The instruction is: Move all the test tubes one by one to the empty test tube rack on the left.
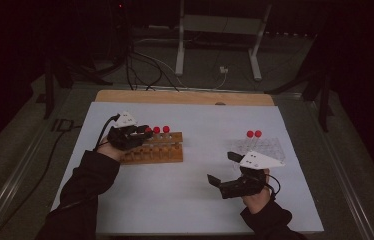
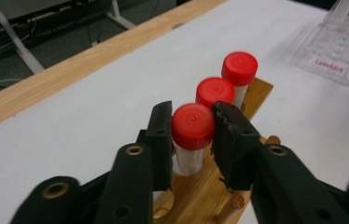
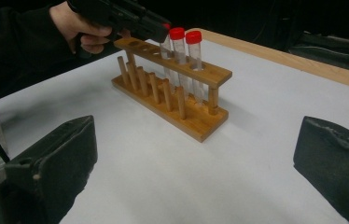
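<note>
A wooden rack point(image 1: 157, 150) stands left of centre on the white table and holds three red-capped test tubes in a row. My left gripper point(image 1: 142, 131) reaches over its left end. In the left gripper view the jaws point(image 2: 192, 112) sit on both sides of the nearest tube's red cap point(image 2: 192, 125) and touch it, while the tube stands in the rack point(image 2: 205, 196). The other two tubes point(image 2: 228, 81) stand behind it. My right gripper point(image 1: 222, 167) rests low at the front right, open and holding nothing. From the right gripper view point(image 3: 196, 154) the rack point(image 3: 196, 119) lies ahead.
A clear plastic rack point(image 1: 265, 147) at the right holds two red-capped tubes point(image 1: 253, 134). The white sheet point(image 1: 185, 190) covers the table, with a wooden edge point(image 1: 185, 97) along the back. Cables and a metal stand are on the floor beyond.
</note>
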A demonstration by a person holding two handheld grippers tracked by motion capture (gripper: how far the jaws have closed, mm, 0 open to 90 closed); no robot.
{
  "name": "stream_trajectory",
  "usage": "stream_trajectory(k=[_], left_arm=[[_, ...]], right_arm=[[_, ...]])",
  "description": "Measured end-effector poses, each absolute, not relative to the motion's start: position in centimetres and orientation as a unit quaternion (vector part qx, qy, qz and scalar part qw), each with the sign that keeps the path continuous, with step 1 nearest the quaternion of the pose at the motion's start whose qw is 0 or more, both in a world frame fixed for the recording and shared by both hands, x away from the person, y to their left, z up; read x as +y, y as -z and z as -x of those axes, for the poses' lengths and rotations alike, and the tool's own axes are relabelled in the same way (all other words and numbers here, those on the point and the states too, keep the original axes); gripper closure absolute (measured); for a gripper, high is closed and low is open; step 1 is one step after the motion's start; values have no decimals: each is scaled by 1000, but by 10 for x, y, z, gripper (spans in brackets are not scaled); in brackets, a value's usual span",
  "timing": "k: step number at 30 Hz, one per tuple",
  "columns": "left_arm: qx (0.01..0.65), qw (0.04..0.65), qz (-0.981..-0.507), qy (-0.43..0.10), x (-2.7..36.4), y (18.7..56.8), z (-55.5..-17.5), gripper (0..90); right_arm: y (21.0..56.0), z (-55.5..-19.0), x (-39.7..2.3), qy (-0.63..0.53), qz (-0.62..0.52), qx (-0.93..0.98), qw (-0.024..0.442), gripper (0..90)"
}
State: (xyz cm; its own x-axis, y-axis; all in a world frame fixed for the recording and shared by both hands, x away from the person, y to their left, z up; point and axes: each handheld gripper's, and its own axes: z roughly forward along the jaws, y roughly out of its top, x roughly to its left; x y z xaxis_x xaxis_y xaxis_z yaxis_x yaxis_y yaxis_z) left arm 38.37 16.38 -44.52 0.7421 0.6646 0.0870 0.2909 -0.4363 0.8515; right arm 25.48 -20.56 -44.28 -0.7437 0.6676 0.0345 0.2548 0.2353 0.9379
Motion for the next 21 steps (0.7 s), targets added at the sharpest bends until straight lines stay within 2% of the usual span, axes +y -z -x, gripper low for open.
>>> stream_trajectory(k=[9, 14, 21], left_arm=[[288, 444, -821, -213, 169, 438, -371, 382], [295, 459, -811, -213, 174, 431, -359, 172], [275, 496, -805, -175, 183, 430, -336, 83]], right_arm=[[441, -255, -209, -542, -303, 759, 195, 0], [440, -254, -209, -542, -304, 758, 198, 0], [438, -255, -213, -540, -307, 755, 211, 0]])
